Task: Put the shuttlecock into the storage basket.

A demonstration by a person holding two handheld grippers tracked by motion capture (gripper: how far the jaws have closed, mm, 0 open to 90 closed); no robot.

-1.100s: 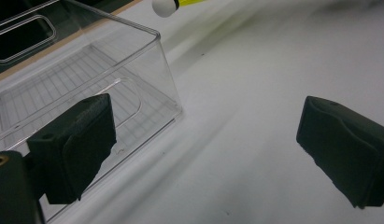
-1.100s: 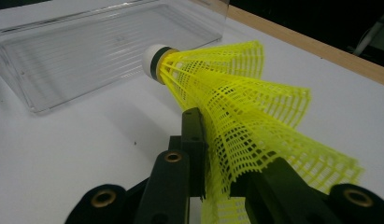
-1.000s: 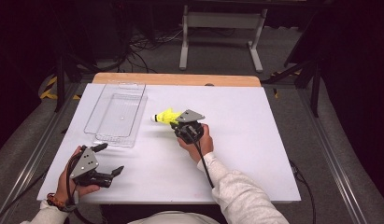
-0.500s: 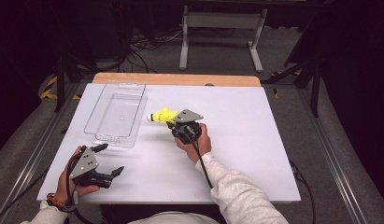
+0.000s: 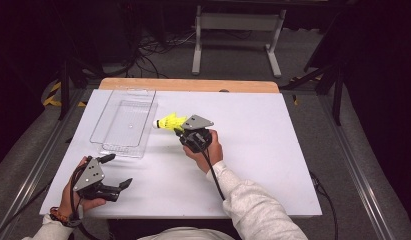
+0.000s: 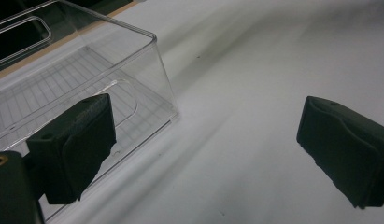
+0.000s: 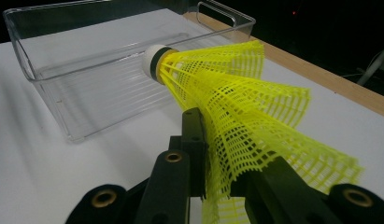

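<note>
A yellow mesh shuttlecock (image 5: 169,122) with a white cork tip is pinched by its skirt in my right gripper (image 5: 179,131), just right of a clear plastic tray (image 5: 143,131). In the right gripper view the shuttlecock (image 7: 236,102) lies between the jaws of the right gripper (image 7: 227,154), its cork pointing at the tray (image 7: 21,56). The tray has nothing in it. My left gripper (image 5: 118,170) rests near the table's front left corner, jaws wide apart. Beyond the left gripper (image 6: 208,144), its own view takes in the tray's near corner (image 6: 157,74).
The white table top (image 5: 273,150) spreads out right of the right hand. A wooden strip (image 5: 193,85) runs along its far edge. Metal rails flank the table, and a metal stand (image 5: 233,30) and cables sit on the floor behind.
The right gripper has edged the shuttlecock slightly left, closer to the tray. The left gripper has stayed where it was.
</note>
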